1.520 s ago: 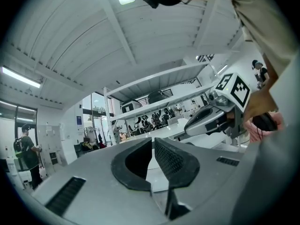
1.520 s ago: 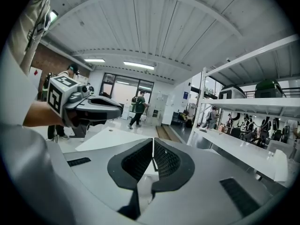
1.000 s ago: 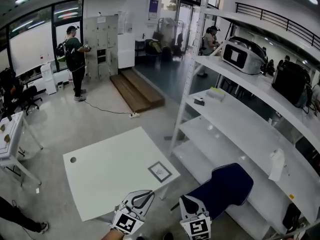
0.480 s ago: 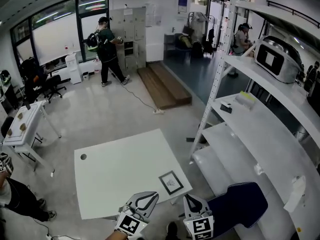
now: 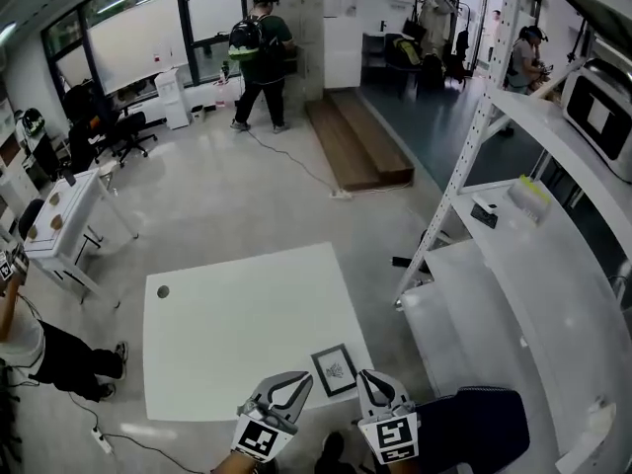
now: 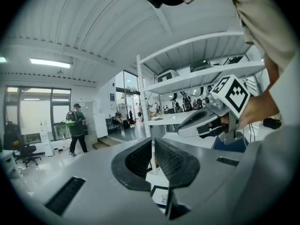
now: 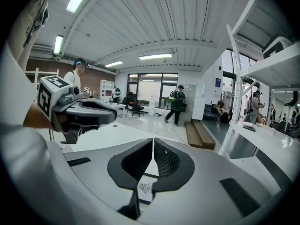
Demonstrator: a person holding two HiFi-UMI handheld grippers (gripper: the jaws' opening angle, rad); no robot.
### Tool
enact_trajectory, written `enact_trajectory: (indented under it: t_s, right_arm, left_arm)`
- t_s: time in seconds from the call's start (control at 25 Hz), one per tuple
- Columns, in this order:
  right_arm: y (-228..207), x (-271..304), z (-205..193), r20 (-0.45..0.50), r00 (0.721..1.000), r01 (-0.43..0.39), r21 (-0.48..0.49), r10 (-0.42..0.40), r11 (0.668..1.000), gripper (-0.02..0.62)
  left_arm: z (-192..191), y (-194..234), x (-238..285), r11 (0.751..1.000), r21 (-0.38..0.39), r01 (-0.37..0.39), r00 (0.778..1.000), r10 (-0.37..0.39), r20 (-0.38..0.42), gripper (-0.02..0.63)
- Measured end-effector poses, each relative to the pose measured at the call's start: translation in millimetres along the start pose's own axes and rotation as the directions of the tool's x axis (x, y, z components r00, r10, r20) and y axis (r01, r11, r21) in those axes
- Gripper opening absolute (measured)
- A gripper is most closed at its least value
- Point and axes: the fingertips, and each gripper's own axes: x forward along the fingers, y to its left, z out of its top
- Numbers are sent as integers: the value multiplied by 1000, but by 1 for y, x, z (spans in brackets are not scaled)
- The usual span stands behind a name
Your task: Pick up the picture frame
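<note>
- The picture frame (image 5: pixel 334 369) lies flat at the near right corner of the white table (image 5: pixel 227 334).
- It sits just ahead of and between the left gripper (image 5: pixel 301 381) and right gripper (image 5: pixel 365 378); neither is clearly nearer.
- Both grippers' jaws are closed together, holding nothing.

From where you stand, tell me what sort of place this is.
Likely a lab or test workspace: tall white shelving, a white table holding a picture frame, a desk and office chair by large windows.
</note>
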Motion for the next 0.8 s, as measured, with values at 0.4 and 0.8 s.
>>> enact_trajectory:
  t_s: [0.4,0.8]
  right_arm:
    - [-29,66,-47,-58,993,-104,27,105,994,28]
    - [-23,118,-147,-208,949,-214,120,235,969,29]
  left_arm:
    - [-77,19,51,989,-111,-93,988,78,-135,29]
    - [-194,8,76,944,-288,-163,940,60,-335,29]
